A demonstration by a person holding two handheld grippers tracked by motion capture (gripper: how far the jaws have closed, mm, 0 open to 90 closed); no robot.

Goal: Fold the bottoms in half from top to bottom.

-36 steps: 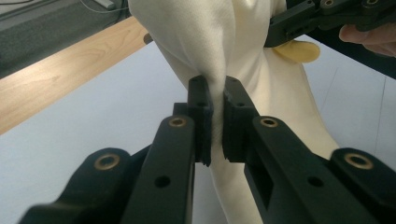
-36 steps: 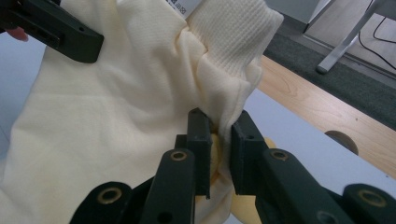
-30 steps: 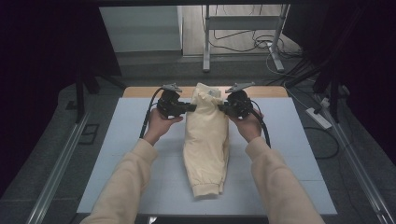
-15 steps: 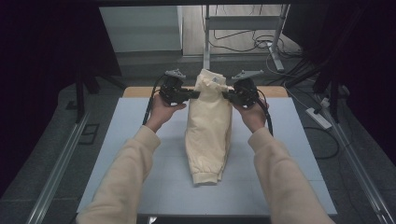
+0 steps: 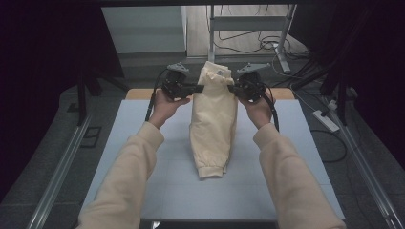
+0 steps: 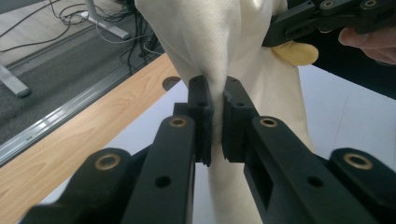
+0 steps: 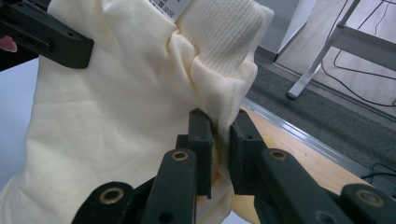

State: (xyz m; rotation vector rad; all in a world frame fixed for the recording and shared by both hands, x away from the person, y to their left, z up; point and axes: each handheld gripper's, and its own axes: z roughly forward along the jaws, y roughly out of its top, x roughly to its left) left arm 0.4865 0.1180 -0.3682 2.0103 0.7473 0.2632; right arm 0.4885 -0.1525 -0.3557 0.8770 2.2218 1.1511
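Observation:
A cream-yellow folded garment [image 5: 213, 124] hangs by its top end between the two grippers, and its ribbed cuff end rests on the pale mat [image 5: 143, 143]. My left gripper [image 5: 199, 88] is shut on the garment's left edge, cloth pinched between its pads [image 6: 217, 119]. My right gripper [image 5: 231, 88] is shut on the right edge, a fold of the garment [image 7: 140, 107] squeezed between its pads [image 7: 219, 144]. Both grippers point inward at each other near the table's far edge. The other gripper's jaw crosses the top right of the left gripper view.
The wooden table edge [image 5: 282, 93] runs along the far side of the mat. Beyond it lie a dark floor, cables [image 5: 248, 40] and metal frame legs [image 5: 210, 28]. Aluminium rails [image 5: 59, 167] flank the table. A power strip [image 5: 327, 120] lies at the right.
Both hands have risen with the garment's top end, lifting it off the mat. The garment's lower end has slid a little toward the far side.

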